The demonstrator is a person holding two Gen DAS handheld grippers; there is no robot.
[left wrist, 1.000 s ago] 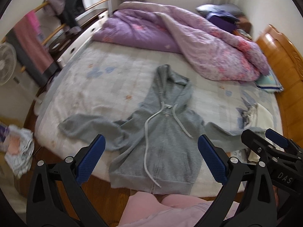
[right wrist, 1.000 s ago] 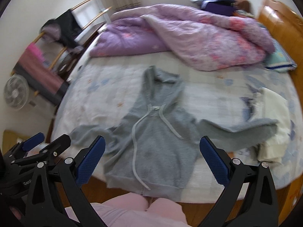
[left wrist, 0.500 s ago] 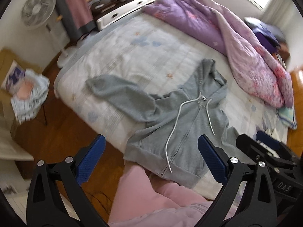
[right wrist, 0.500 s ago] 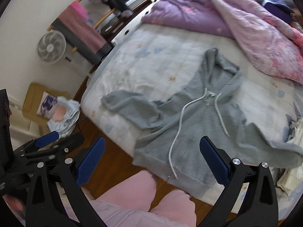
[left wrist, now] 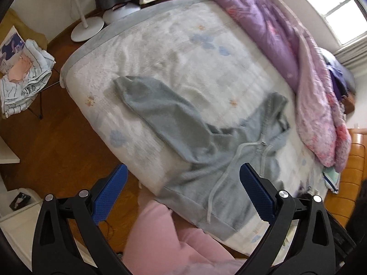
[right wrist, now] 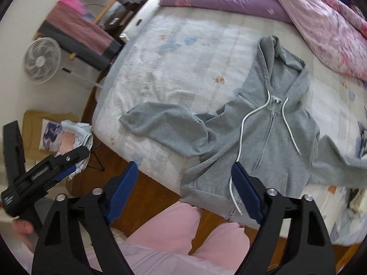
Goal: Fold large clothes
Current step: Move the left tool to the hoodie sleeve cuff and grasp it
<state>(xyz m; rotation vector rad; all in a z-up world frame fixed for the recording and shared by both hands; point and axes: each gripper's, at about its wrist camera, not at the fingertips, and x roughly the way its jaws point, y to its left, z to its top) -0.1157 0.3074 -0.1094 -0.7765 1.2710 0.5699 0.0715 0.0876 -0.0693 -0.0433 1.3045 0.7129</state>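
A grey zip hoodie (left wrist: pixel 206 146) (right wrist: pixel 270 142) lies face up on the bed (left wrist: pixel 160 45) (right wrist: pixel 172 68), hood toward the quilt, hem at the near edge. One sleeve (left wrist: pixel 156 105) (right wrist: pixel 160 123) stretches toward the bed's corner; the other sleeve (right wrist: pixel 339 160) runs off to the right. My left gripper (left wrist: pixel 181 171) hangs open above the hem and the bed's edge, with nothing between its blue pads. It also shows side-on as the left gripper (right wrist: pixel 45 171) over the floor. My right gripper (right wrist: pixel 184 167) is open, its jaws closing on nothing, well above the hoodie's lower corner.
A purple and pink quilt (left wrist: pixel 298 45) (right wrist: pixel 298 4) is heaped across the far side. A standing fan (right wrist: pixel 42 59) and a rack with cloths stand beside the bed. A pile of laundry (left wrist: pixel 23 78) sits over the wooden floor. Pink trouser legs (left wrist: pixel 172 236) stand against the bed's edge.
Both views have swung left and dropped toward the bed's corner, so the outstretched sleeve now sits near the middle. The right gripper's jaws have narrowed. The hoodie has not moved.
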